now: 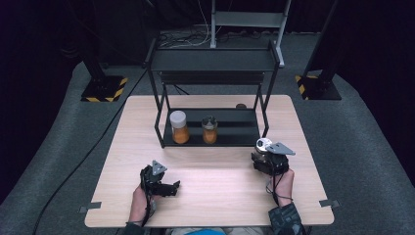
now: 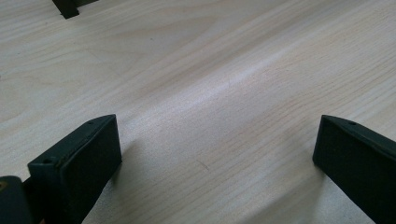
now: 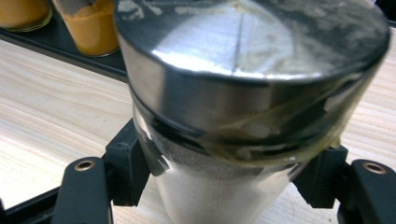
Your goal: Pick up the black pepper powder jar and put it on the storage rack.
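My right gripper [image 1: 263, 156] is shut on a glass jar [image 1: 262, 149] with a shiny metal lid, at the right of the wooden table just in front of the black shelf rack [image 1: 215, 139]. In the right gripper view the jar [image 3: 219, 186] stands upright between the two black jaws, its lid [image 3: 252, 51] close to the camera. On the rack's bottom shelf stand a white-lidded jar of orange powder [image 1: 179, 127] and a smaller dark-lidded jar of orange powder [image 1: 209, 130]. My left gripper [image 1: 172, 187] rests low over the table at the front left, open, nothing between its jaws [image 2: 215, 154].
The rack [image 1: 213, 61] has an upper shelf over the lower one. A small dark round object [image 1: 241, 105] lies on the table behind the rack. Bare tabletop [image 1: 215, 171] lies between the two hands. Cables run across the grey floor at the left.
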{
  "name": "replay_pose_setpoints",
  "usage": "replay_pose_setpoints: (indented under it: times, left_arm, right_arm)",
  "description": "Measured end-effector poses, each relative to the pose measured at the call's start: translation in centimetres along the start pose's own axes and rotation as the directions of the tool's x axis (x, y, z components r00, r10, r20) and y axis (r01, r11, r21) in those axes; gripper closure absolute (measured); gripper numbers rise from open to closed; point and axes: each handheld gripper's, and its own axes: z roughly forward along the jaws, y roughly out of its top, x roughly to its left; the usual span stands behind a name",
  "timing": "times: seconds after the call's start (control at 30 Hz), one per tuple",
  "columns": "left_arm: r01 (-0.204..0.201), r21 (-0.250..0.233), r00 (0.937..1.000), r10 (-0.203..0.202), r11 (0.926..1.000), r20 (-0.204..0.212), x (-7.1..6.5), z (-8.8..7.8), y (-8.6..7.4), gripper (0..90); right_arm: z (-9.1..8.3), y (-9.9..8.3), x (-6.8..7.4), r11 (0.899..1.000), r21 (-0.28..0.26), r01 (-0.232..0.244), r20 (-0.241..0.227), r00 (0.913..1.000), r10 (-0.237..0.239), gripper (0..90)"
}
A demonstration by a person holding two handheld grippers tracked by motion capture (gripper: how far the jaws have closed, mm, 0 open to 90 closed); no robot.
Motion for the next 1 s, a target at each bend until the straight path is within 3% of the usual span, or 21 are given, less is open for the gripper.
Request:
replay_pose_setpoints:
  times: [1.0]
  left_arm:
    - [-0.004, -0.003, 1.0, 0.004, 1.0, -0.004, -0.1, 0.0, -0.1, 0.5]
  right_arm:
    - [1.0, 1.8, 0.5, 0.999, -0.004, 0.046, -0.024, 0.9987, -0.046, 30.5]
